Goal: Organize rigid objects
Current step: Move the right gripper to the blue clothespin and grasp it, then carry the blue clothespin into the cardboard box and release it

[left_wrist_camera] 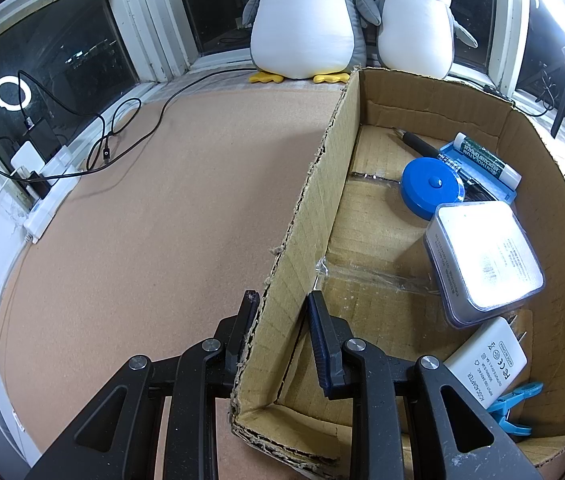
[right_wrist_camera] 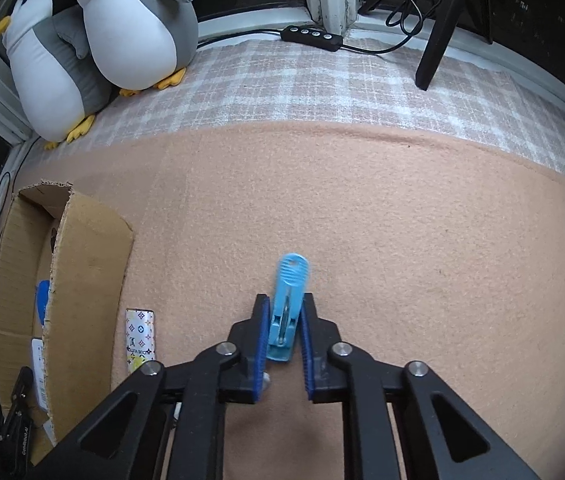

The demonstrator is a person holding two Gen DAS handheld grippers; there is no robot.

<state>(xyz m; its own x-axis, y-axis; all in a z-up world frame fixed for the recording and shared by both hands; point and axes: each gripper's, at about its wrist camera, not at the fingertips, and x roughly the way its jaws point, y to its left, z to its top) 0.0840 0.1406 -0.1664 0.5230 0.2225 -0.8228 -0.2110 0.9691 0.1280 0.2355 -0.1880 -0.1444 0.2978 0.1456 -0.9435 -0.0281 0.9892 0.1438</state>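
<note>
Our left tool (left_wrist_camera: 280,312) sits half open around the box (left_wrist_camera: 302,216) wall. Our right tool (right_wrist_camera: 285,322) squeezes a blue clip (right_wrist_camera: 288,300) above the bench (right_wrist_camera: 402,220).

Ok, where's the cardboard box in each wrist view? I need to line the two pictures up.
Left wrist: the cardboard box fills the right half; the left gripper straddles its near left wall, one finger outside, one inside.
Right wrist: the same box sits at the left edge, beside the patterned lighter; the right gripper holds a blue clothespin.
Shared landmark: the two plush penguins by the window.
</note>
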